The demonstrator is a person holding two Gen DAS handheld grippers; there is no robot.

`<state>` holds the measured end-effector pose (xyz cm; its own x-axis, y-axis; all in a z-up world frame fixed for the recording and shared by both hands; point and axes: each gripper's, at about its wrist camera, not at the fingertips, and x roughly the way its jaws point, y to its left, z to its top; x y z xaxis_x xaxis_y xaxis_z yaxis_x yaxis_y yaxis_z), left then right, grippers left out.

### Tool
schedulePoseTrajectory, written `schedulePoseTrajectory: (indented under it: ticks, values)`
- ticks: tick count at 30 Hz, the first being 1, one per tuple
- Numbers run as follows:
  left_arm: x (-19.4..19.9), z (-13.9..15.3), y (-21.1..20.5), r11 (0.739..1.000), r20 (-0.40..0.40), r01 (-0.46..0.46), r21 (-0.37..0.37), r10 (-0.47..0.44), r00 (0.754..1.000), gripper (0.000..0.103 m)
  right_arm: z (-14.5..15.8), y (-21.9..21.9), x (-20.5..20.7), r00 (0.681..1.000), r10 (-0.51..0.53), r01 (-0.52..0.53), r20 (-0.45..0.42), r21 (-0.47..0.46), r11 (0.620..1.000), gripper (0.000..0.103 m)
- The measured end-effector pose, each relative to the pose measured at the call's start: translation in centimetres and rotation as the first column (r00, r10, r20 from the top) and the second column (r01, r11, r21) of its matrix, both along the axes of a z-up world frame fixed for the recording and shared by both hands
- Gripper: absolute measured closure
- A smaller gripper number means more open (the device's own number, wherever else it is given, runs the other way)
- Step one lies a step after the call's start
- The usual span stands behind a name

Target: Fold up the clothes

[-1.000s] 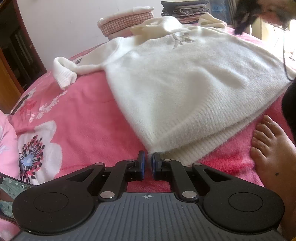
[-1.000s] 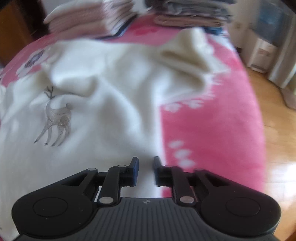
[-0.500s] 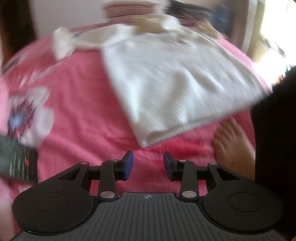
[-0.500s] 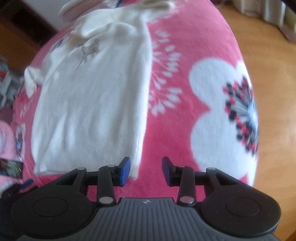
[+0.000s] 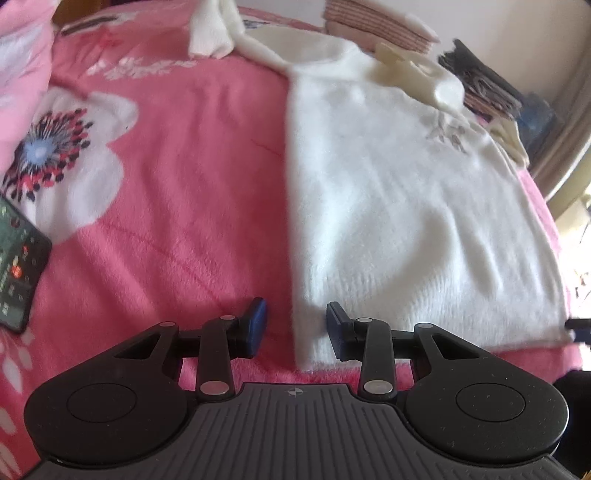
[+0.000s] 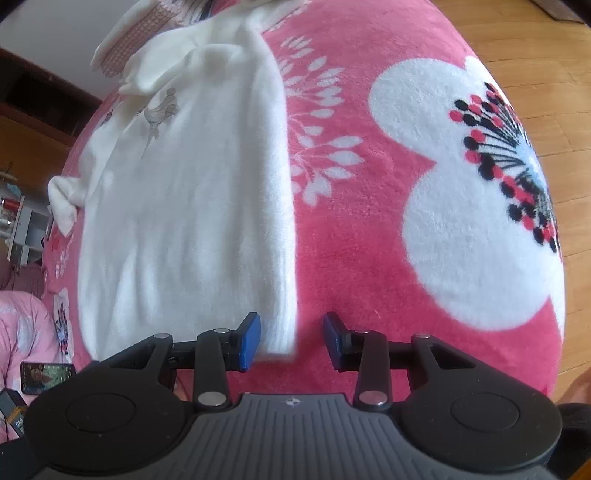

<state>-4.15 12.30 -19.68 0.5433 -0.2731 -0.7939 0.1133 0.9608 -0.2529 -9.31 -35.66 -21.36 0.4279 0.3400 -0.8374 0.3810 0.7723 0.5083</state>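
A fluffy white sweater (image 5: 399, 199) with a small grey deer motif (image 5: 447, 134) lies flat on a pink floral blanket (image 5: 177, 192). One sleeve (image 5: 218, 33) stretches out to the far left. My left gripper (image 5: 295, 325) is open, its jaws on either side of the hem's left corner. In the right wrist view the same sweater (image 6: 184, 206) runs away from me, and my right gripper (image 6: 291, 341) is open around the hem's right corner. Nothing is pinched in either one.
Folded clothes are stacked at the far end: a checked pile (image 5: 373, 26) and a dark pile (image 5: 484, 85). A phone (image 5: 18, 273) lies on the blanket at the left. The bed edge and wooden floor (image 6: 524, 70) are on the right.
Both grippers have opened and drawn back from the upper sweater to its hem. Each one now straddles a bottom corner. The bare foot has left the left wrist view.
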Motion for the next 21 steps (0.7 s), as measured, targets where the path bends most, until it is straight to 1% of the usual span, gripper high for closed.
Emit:
schedulePoseTrajectory:
  ticks: [5,8,10,12,14,16,17,18,19,20,21]
  values:
    - [-1.8,0.0,-1.0,0.993,0.0,0.084,0.078,-0.084,0.996,0.068,0.0,0.2,-0.1,1.0,0.019,-0.019,0.017,-0.019,1.0,0.064]
    - [-2.4,0.5,0.0,0.998,-0.004,0.058,0.012,-0.058,0.998,0.069,0.2,0.4,-0.2,0.999,0.037,-0.036,0.028,-0.035,0.999,0.067]
    - [-2.4,0.9,0.9,0.999,0.006,0.017,-0.033,-0.017,1.0,0.069,0.6,0.6,-0.3,0.998,0.051,-0.05,0.039,-0.036,0.998,0.067]
    - [-2.0,1.0,1.4,0.999,0.01,-0.012,-0.048,0.012,1.0,0.069,0.6,0.7,-0.2,0.998,0.055,-0.054,0.043,-0.03,0.998,0.068]
    - [-1.1,0.8,1.3,0.998,-0.005,-0.021,-0.064,0.021,1.0,0.069,0.5,0.9,-0.1,0.997,0.061,-0.059,0.044,-0.027,0.998,0.068]
    - [-0.5,0.6,0.9,0.997,-0.009,-0.005,-0.08,0.004,1.0,0.069,0.3,1.1,0.0,0.997,0.066,-0.065,0.045,-0.024,0.998,0.072]
    - [-0.3,0.5,0.5,0.997,-0.008,0.004,-0.083,-0.005,1.0,0.069,0.3,1.3,0.1,0.996,0.071,-0.069,0.046,-0.027,0.997,0.076]
    - [0.0,0.4,0.2,0.996,-0.009,0.011,-0.083,-0.012,1.0,0.071,0.3,1.6,0.1,0.996,0.079,-0.077,0.048,-0.043,0.996,0.085]
    - [0.1,0.1,-0.1,0.998,-0.017,0.007,-0.07,-0.008,1.0,0.079,0.3,1.8,0.0,0.995,0.086,-0.083,0.051,-0.058,0.995,0.088]
    - [0.2,-0.3,-0.4,0.998,-0.025,0.002,-0.057,-0.004,1.0,0.084,0.4,2.0,-0.1,0.994,0.093,-0.088,0.057,-0.07,0.994,0.094]
    - [0.2,-0.6,-0.6,0.999,-0.03,-0.001,-0.044,0.0,1.0,0.091,0.6,2.1,-0.2,0.993,0.099,-0.093,0.063,-0.082,0.992,0.095]
